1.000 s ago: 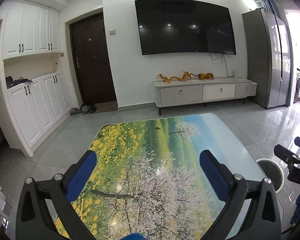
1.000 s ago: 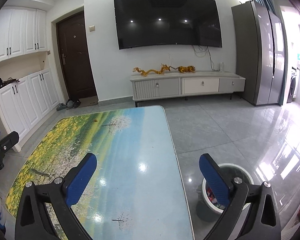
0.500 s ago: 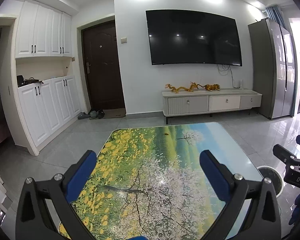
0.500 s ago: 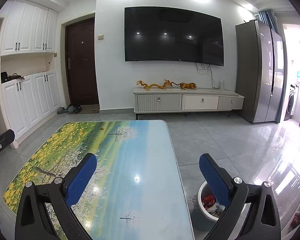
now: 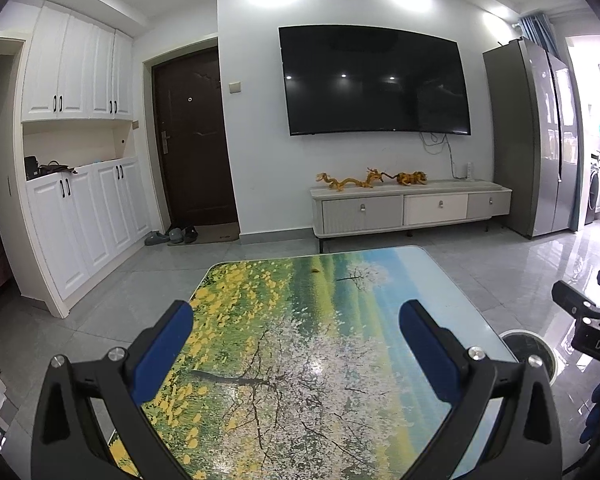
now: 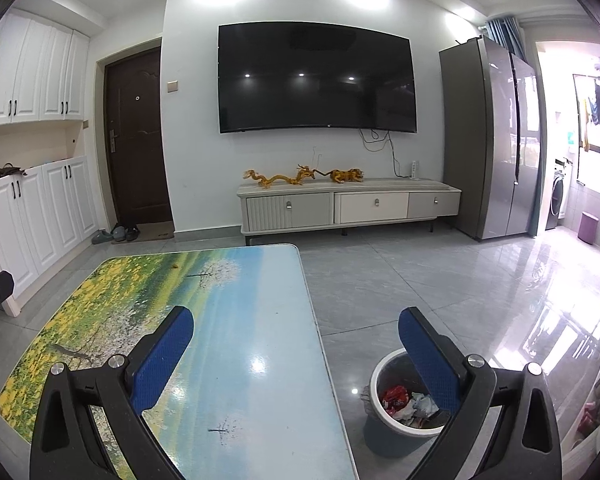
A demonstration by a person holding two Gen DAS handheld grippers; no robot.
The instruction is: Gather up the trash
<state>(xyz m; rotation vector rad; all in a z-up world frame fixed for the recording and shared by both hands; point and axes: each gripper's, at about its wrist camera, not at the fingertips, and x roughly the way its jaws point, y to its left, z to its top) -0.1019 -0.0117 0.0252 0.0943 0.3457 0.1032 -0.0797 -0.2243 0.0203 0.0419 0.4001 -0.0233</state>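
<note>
A round bin (image 6: 380,376) with a white rim stands on the floor just right of the table; red and pale wrappers (image 6: 396,396) lie inside it. In the left wrist view only the bin's rim (image 5: 528,346) shows past the table's right edge. My left gripper (image 5: 296,322) hangs open and empty above the landscape-printed table (image 5: 300,312). My right gripper (image 6: 296,324) is open and empty too, over the table's right edge (image 6: 316,332), its right finger in front of the bin. A tiny brown speck (image 5: 315,269) lies near the table's far end.
A white TV cabinet (image 6: 348,204) with golden figurines stands under the wall TV (image 6: 316,80). A grey fridge (image 6: 488,140) is at the right, white cupboards (image 5: 80,208) and a dark door (image 5: 196,140) at the left. Shoes (image 5: 172,236) lie by the door.
Both grippers have risen and tilted upward, so more of the wall and ceiling shows and the table sits lower in view. Both stay open and empty.
</note>
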